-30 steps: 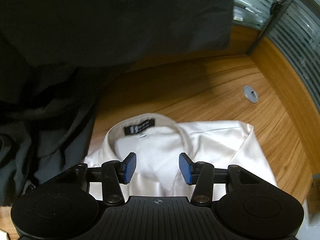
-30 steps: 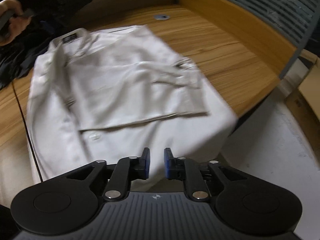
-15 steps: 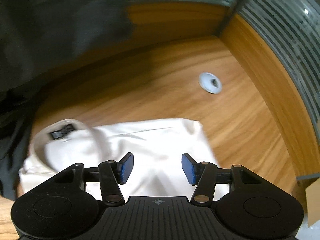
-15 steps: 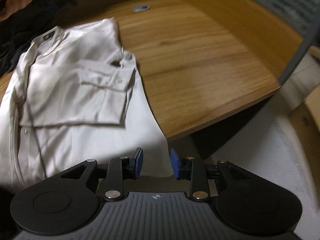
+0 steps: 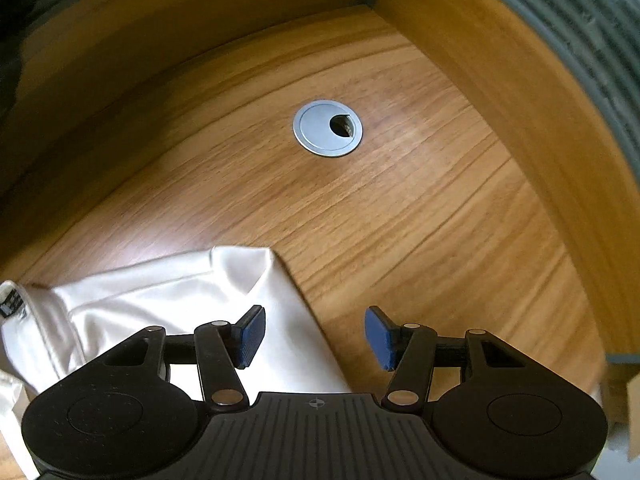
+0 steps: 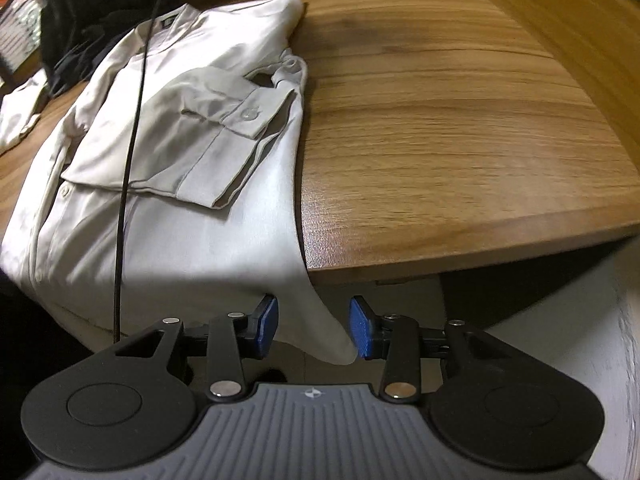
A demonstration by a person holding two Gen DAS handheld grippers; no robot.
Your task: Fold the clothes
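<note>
A cream button-up shirt (image 6: 188,152) lies on the wooden desk (image 6: 440,120), one sleeve folded across its front and its hem hanging over the desk's front edge. My right gripper (image 6: 313,330) is below that edge, its jaws opening, with the shirt's hanging corner (image 6: 332,340) between the blue pads, which do not press on it. In the left wrist view the shirt's shoulder (image 5: 192,304) with its collar label is at the lower left. My left gripper (image 5: 315,338) stands open over the shoulder's right edge, nothing gripped.
A grey round cable grommet (image 5: 328,128) sits in the desk beyond the shirt. Wooden partition walls (image 5: 500,80) close the desk's far corner. Dark clothes (image 6: 88,8) are heaped at the far left, and a black cable (image 6: 132,120) hangs across the shirt. White floor (image 6: 560,340) lies below the desk edge.
The left gripper swept right, from over the collar to the shirt's right shoulder edge. The right gripper dropped to the hanging hem corner and its jaws widened.
</note>
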